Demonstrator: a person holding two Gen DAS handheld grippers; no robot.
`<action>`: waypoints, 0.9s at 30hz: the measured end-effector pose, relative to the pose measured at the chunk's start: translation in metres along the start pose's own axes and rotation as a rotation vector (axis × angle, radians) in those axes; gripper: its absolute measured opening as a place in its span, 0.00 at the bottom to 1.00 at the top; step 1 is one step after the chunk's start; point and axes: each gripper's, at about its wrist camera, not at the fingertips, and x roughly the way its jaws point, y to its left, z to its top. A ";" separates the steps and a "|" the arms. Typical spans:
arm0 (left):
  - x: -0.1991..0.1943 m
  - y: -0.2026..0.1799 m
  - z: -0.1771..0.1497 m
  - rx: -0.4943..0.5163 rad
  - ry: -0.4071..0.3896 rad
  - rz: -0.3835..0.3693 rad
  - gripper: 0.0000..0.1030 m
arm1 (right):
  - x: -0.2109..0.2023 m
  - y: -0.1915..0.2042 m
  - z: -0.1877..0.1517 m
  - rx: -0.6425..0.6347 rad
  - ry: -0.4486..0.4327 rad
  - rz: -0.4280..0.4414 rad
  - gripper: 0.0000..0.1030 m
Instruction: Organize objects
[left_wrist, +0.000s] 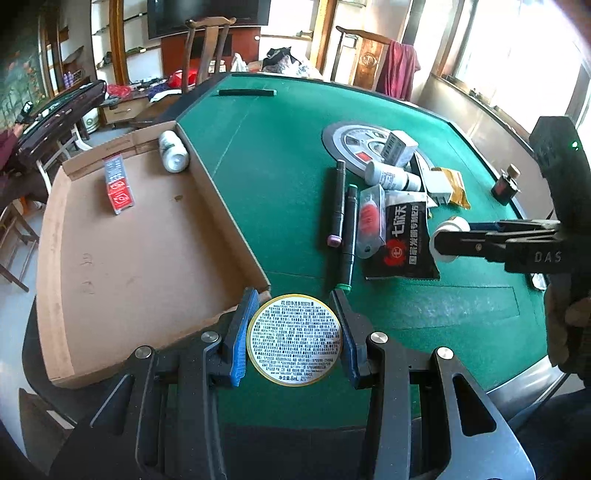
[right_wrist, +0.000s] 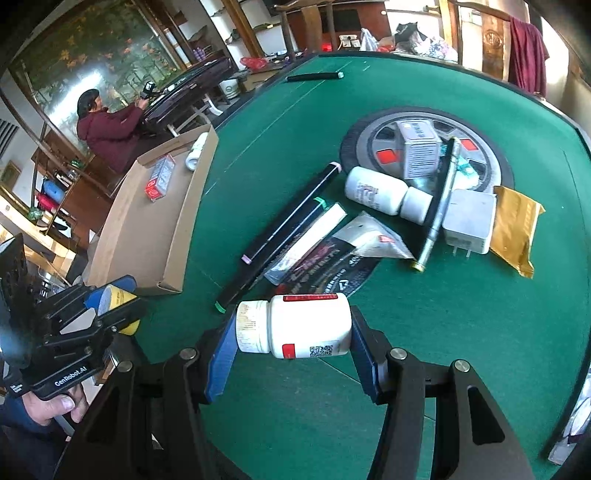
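My left gripper is shut on a round gold-rimmed tin with a printed label, held above the green table next to the near corner of the cardboard tray. The tray holds a red card box and a white bottle. My right gripper is shut on a white pill bottle with a red label, held sideways above the table. It also shows in the left wrist view. The left gripper appears in the right wrist view.
A pile lies mid-table: two black markers, a black packet, a white bottle, a grey box, a white charger, a gold pouch, a pen. A small dark bottle stands right. A person sits beyond.
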 end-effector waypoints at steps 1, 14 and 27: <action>-0.003 0.003 0.000 -0.007 -0.005 0.003 0.38 | 0.001 0.002 0.001 -0.004 0.002 0.001 0.55; -0.035 0.047 -0.002 -0.107 -0.070 0.058 0.38 | 0.016 0.048 0.018 -0.105 0.027 0.033 0.55; -0.057 0.092 -0.016 -0.204 -0.098 0.112 0.38 | 0.030 0.100 0.041 -0.181 0.043 0.087 0.55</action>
